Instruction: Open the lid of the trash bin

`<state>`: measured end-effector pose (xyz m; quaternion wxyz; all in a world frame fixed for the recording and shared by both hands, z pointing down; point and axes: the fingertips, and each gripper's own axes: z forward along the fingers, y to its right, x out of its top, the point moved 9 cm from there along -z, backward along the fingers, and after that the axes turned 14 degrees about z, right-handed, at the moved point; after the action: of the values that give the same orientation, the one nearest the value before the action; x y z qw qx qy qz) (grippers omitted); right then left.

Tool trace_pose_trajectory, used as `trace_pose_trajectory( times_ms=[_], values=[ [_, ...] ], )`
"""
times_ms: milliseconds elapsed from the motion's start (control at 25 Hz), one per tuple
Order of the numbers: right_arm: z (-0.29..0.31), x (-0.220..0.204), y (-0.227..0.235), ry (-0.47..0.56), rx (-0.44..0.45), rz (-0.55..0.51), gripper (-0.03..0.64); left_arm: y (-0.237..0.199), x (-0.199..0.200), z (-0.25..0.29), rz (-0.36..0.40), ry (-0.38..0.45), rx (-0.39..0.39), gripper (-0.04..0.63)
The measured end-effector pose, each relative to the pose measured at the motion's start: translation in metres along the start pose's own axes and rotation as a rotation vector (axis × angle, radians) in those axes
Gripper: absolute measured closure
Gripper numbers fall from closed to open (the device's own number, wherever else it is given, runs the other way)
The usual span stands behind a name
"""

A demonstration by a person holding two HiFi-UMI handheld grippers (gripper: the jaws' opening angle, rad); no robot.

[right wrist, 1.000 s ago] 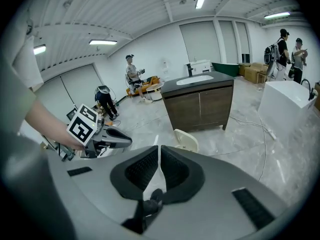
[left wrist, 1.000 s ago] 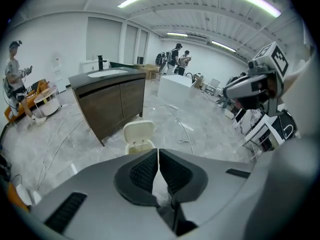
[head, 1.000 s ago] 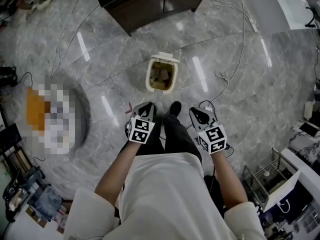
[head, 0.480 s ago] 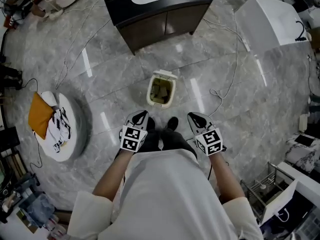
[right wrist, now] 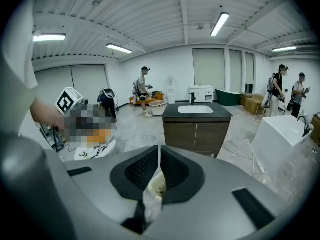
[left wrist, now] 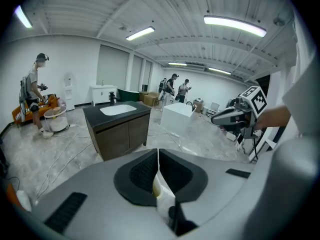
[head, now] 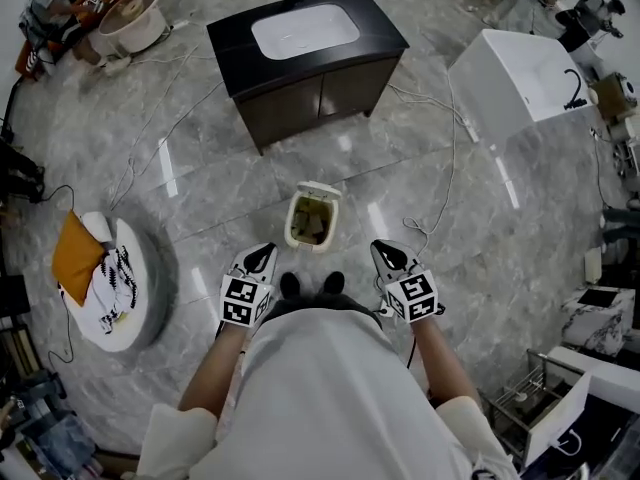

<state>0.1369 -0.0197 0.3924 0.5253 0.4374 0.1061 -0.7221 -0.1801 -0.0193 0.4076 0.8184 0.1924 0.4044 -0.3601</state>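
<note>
Cream trash bin (head: 312, 220) stands lid-open on the grey marble floor (head: 490, 268). Left gripper (head: 262, 255) hangs at its seven o'clock and right gripper (head: 384, 252) at four. Both have their fingers clenched and empty.

White sleeved top (head: 320, 398), probably black shoes (head: 290, 285); left gripper (head: 260, 256) and right gripper (head: 386, 255) are grey.

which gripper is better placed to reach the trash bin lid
Left, narrowly: the left gripper sits a bit nearer the trash bin than the right gripper. Both are shut, empty and above it. The lid already looks raised.
</note>
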Motion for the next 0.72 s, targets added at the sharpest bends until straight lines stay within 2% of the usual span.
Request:
trace_pose_trajectory(
  times_ms=[440,720],
  values=[
    [-0.023,0.027,-0.001,0.116,-0.032,-0.03,0.58,-0.016,0.029,-0.038,0.009,0.168,0.049,0.575],
    [-0.032,0.035,-0.002,0.147,-0.045,-0.048,0.583,-0.025,0.035,-0.045,0.004,0.205,0.069,0.575]
  ],
)
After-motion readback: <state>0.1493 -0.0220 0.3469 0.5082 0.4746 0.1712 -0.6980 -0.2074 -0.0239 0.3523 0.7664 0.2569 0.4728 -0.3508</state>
